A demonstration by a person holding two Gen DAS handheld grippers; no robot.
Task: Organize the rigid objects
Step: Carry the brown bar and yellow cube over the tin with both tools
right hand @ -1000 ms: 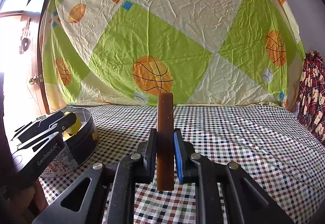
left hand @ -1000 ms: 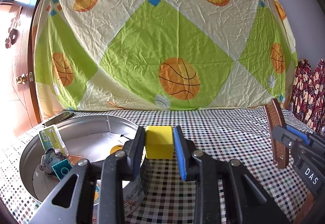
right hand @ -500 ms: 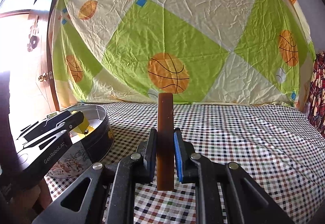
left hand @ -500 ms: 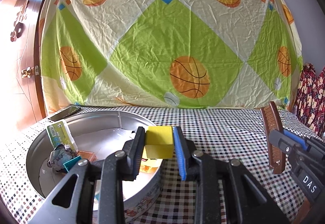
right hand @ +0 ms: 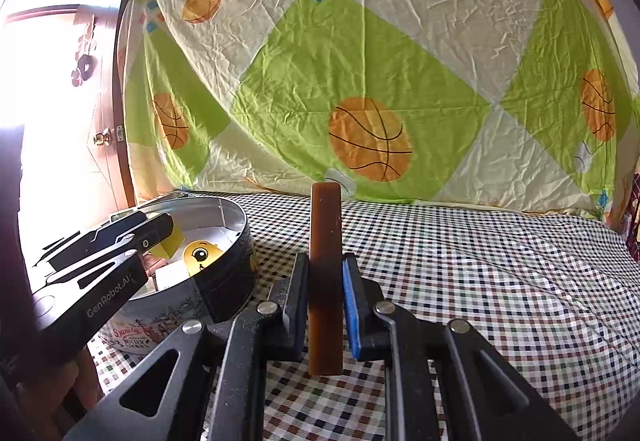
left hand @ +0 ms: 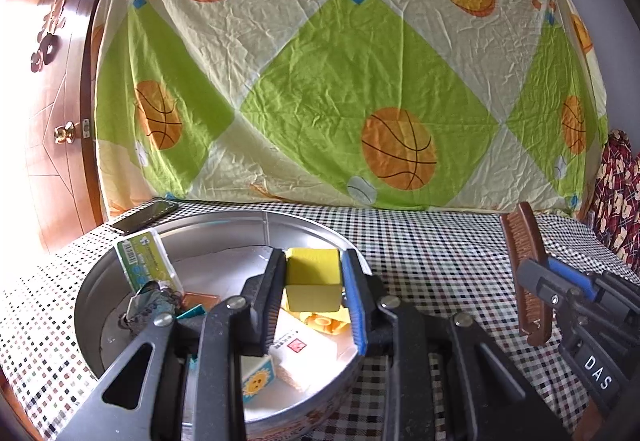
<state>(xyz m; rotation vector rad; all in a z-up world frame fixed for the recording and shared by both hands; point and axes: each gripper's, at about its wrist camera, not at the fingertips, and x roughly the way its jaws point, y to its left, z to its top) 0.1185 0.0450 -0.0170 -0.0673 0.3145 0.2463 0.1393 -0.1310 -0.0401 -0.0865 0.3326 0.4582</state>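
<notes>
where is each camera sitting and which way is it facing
Left wrist: sits on the left gripper, facing along its fingers over the round metal tin; they clamp a yellow cube.
Right wrist: sits on the right gripper, facing across the checkered tablecloth; its fingers clamp a brown wooden brush.
Shared: tin, cube, brush, basketball-print sheet, and each other's gripper.

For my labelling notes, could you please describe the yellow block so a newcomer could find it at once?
Start at the round metal tin on the checked tablecloth. Above its open inside, the left hand-held gripper is shut on the yellow block. It is the only plain yellow cube, and is held rather than lying inside.
</notes>
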